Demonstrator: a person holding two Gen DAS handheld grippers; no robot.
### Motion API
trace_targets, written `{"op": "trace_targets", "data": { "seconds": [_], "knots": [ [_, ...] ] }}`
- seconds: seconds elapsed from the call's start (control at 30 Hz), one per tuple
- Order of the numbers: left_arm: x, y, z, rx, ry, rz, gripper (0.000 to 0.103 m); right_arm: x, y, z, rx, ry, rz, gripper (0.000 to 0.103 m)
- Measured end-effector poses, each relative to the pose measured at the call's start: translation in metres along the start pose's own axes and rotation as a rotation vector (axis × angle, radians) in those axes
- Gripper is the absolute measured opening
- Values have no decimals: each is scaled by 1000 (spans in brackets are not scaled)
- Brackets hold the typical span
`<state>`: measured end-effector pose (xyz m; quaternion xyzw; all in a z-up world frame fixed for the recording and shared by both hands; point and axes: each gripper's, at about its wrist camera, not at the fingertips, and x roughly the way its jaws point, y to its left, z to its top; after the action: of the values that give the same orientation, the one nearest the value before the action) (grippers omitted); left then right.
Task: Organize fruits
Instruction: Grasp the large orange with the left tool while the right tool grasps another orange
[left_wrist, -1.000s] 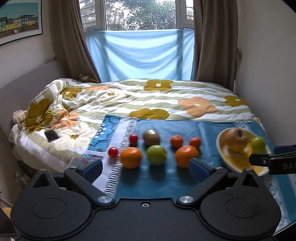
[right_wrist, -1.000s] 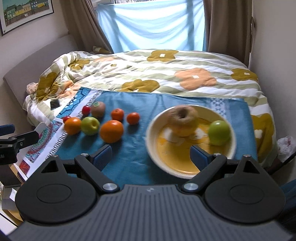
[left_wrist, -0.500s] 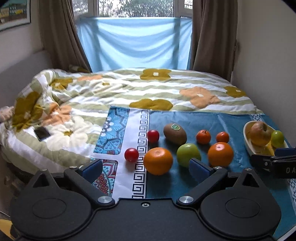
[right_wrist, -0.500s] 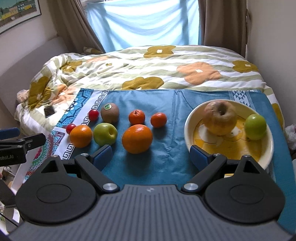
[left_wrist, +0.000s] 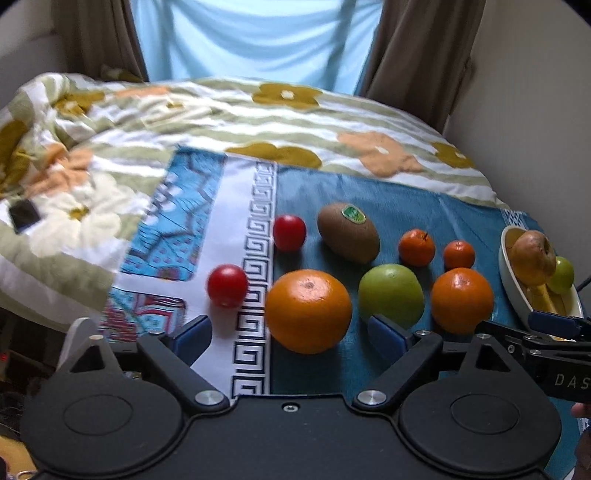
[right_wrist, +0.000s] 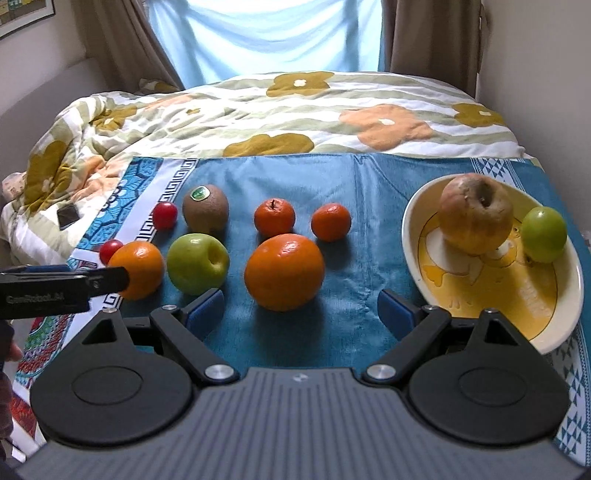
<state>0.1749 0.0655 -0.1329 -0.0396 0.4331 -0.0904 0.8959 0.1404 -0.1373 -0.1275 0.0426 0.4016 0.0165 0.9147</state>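
Observation:
On a blue cloth lie two oranges, a green apple, a kiwi, two small mandarins and two cherry tomatoes. A yellow plate at the right holds a brownish apple and a small green fruit. My left gripper is open, just in front of the left orange. My right gripper is open, just in front of the right orange. Both are empty.
The cloth lies on a bed with a flowered quilt. A dark phone rests on the quilt at the left. A wall stands close on the right, and curtains and a window at the back.
Both grippers have moved forward and lower toward the fruit row. The right one has shifted left from the plate to the right orange. Both stay open.

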Motion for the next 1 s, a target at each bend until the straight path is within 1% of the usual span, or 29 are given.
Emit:
{"op": "trace_targets", "data": {
  "seconds": [0.1,0.17,0.2,0.23,0.3,0.4,0.57,0.73,0.87,1.0],
  "knots": [
    [12,2,3,-2,24,-26,87,8,0,0,14,11,-9,103],
    [19,3,4,-6,37,-42,86,12,0,1,24,17,-11,103],
    [21,3,4,-6,44,-49,82,15,1,1,27,19,-15,103],
    [23,3,4,-4,50,-54,75,16,1,0,29,22,-18,103],
    [26,3,4,8,50,-60,73,19,1,-1,34,27,-19,101],
    [27,1,4,32,47,-88,63,24,2,0,30,36,-22,99],
    [26,-1,4,66,48,-86,63,29,4,-1,41,41,-9,99],
    [22,-1,1,101,46,-68,62,34,5,3,27,38,-13,96],
    [18,0,-3,122,44,-55,62,37,8,7,-5,38,-9,93],
    [15,2,-5,133,42,-44,62,39,10,12,-39,34,-7,88]
  ]
}}
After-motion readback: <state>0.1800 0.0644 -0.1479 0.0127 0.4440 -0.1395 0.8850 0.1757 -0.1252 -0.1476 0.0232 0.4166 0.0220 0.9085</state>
